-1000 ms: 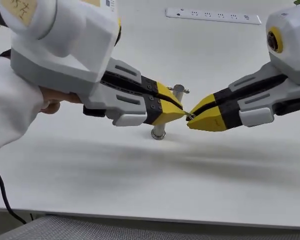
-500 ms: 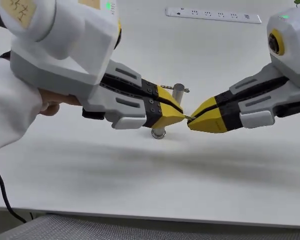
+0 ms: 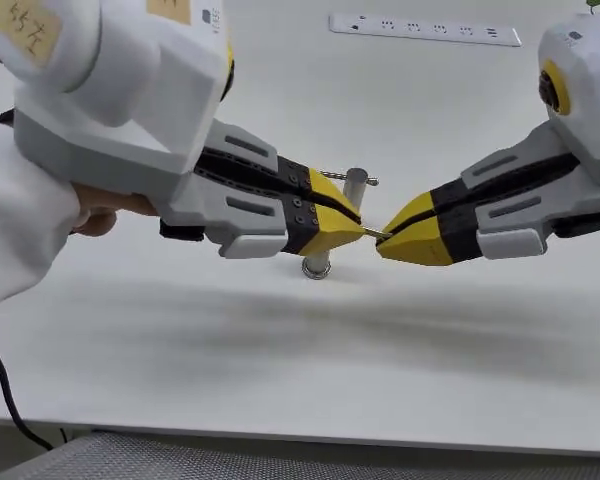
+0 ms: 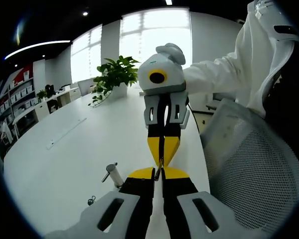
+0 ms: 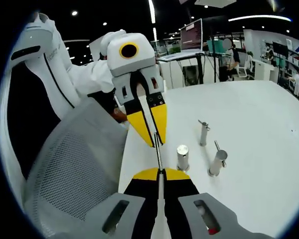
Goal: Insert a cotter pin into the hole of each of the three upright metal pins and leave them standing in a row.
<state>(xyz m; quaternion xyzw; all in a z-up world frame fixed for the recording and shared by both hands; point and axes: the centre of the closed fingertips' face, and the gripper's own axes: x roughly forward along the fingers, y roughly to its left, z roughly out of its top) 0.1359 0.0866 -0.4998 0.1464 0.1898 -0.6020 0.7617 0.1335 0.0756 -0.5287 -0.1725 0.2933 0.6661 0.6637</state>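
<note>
Above the near part of the white desk the two claws meet tip to tip. The left claw comes in from the left with its yellow jaws pressed together, and the right claw faces it from the right, jaws likewise closed. A thin cotter pin bridges the small gap between them, one end pinched in each tip. In the right gripper view the cotter pin runs straight from the right claw's jaws to the left claw's point. Just behind the tips, three metal pins stand upright on the desk close together: the nearest metal pin has a plain flat top, while the right-hand metal pin and the far metal pin each carry a thin cross-piece at the head. At the far edge of the desk lies a white power strip.
</note>
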